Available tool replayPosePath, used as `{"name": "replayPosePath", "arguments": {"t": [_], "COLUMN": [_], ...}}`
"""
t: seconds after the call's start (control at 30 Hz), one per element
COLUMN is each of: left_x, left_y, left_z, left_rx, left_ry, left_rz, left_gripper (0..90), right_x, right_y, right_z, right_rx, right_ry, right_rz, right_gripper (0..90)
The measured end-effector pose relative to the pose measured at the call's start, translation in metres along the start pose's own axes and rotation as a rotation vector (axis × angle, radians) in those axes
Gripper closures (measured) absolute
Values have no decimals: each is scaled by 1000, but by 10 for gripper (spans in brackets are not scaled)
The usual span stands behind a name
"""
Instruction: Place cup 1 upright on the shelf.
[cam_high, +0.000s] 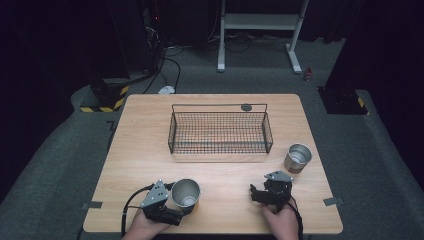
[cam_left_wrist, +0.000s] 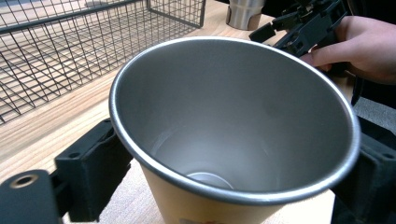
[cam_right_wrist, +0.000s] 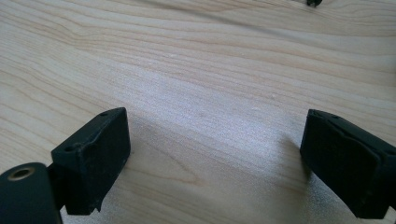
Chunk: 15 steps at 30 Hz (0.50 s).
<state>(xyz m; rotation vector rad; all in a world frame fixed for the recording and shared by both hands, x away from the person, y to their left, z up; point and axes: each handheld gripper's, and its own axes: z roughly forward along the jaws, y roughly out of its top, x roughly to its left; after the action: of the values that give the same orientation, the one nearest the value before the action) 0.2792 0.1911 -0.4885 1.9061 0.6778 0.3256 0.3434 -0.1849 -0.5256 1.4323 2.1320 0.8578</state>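
Steel cup (cam_high: 185, 193) stands upright near the table's front edge, toward its left corner, and my left gripper (cam_high: 181, 210) has it clamped, one black pad on each side of the wall just under the rolled rim, as the left gripper view (cam_left_wrist: 233, 126) confirms. I judge it light, stiff and thin-walled; the bare metal looks slick, so a grip on the tapered wall could slide upward. The rim gives a stop, and holding just below it seems the sound choice. The cup is empty, so tilting spills nothing.

My right gripper (cam_high: 261, 194) rests near the front edge toward the right corner, jaws standing wide over bare wood (cam_right_wrist: 210, 93) with nothing between them.

A second steel cup (cam_high: 298, 158) stands by the right edge, well apart from mine.

The wire basket (cam_high: 220, 132) sits at mid-table toward the far edge, empty. Its raised wall is the one obstacle I see: the cup must clear it.
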Motion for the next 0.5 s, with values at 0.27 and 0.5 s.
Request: {"name": "replayPosePath", "arguments": {"t": [0.27, 0.5], "left_x": [-2, -3], "left_y": [0, 0], "left_z": [-2, -2], "left_rx": [-8, -13], "left_ry": [13, 25], "left_rz": [20, 25], "left_gripper": [135, 136], "right_x": [0, 0], "right_y": [0, 0], "right_z": [0, 0], "right_rx": [0, 0], "right_ry": [0, 1], "right_rz": [-1, -1], "right_gripper": [86, 85]}}
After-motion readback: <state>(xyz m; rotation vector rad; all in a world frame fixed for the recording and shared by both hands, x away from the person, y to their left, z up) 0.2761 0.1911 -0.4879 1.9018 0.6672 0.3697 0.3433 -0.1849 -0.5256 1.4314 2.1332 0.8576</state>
